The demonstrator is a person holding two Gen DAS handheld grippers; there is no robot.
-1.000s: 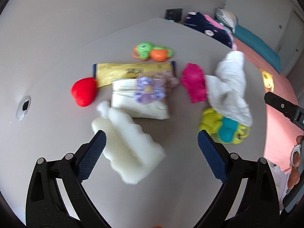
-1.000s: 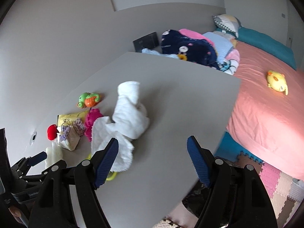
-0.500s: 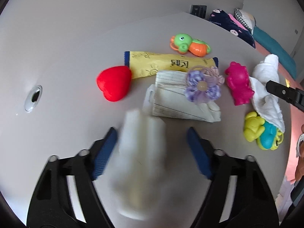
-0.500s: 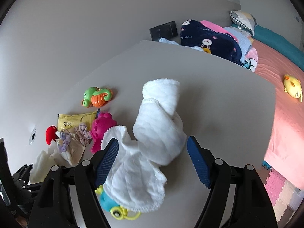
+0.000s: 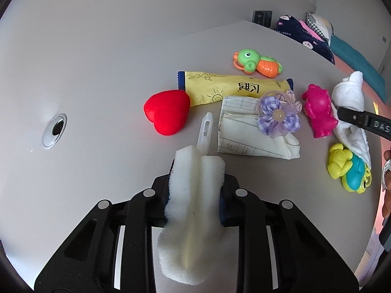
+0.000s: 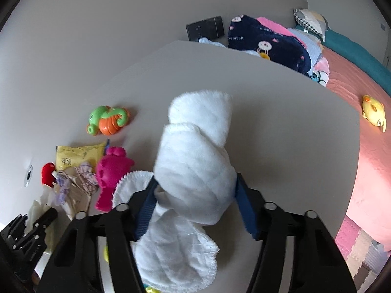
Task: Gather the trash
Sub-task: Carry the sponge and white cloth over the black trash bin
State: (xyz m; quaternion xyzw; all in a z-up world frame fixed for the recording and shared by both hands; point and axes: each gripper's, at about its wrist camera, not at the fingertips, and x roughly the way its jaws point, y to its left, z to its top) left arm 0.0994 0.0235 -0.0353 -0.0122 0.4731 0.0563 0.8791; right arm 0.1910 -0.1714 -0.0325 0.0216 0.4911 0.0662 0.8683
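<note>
Left hand-held gripper [image 5: 195, 196] closing on a white foam strip [image 5: 193, 216] and right hand-held gripper [image 6: 195, 206] closing around a rolled white cloth [image 6: 195, 171], both mid-counter [image 5: 97, 73]; soft, compressible material may slip free, and the cloth's loose tail may drag the neighbouring pink toy [image 6: 111, 178].

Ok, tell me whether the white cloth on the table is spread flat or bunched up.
Bunched up: the white cloth is rolled into thick, twisted folds, not flat.
</note>
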